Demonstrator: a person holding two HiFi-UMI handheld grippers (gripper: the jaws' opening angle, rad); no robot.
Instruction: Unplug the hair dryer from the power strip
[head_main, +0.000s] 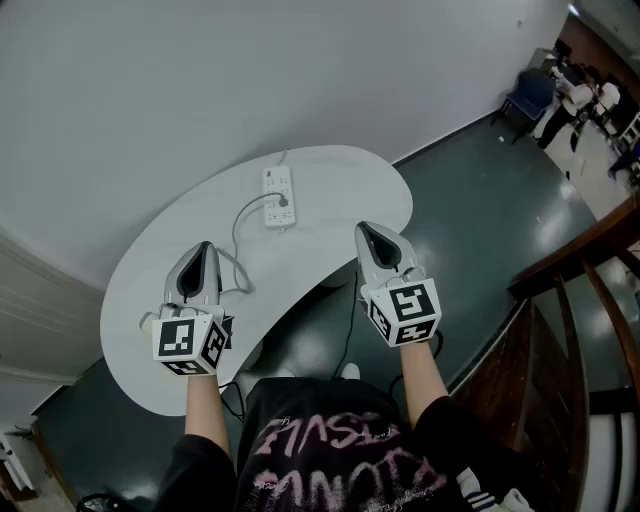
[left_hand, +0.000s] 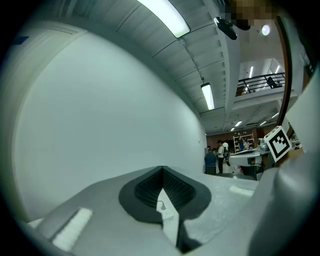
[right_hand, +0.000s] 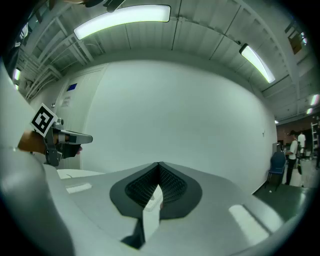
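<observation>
The left tool (head_main: 203, 246) has its jaws closed tip to tip with nothing between them. In its own view only a thin sliver of the white surface ahead shows below the meeting tips. The right tool (head_main: 366, 229) is likewise closed and empty. Both have smooth grey shells and dark ribbed pads, and both are held level above the near edge of the counter (head_main: 345, 185), well apart from each other.

Nothing of the task looks done yet. The dark plug (head_main: 283, 203) sits in the white power strip (head_main: 277, 185), which lies flat near the far side of the counter, well ahead of both tools. A thin grey cable (head_main: 237, 228) loops from the plug toward the left tool and passes out of sight beside it. The hair dryer itself cannot be made out. Approaching, gripping the plug and pulling it free all remain to be done.

The counter is a smooth, matte white kidney shape. The strip is a rigid oblong of plastic with rows of sockets. The floor (head_main: 470, 200) around is dark and glossy.
</observation>
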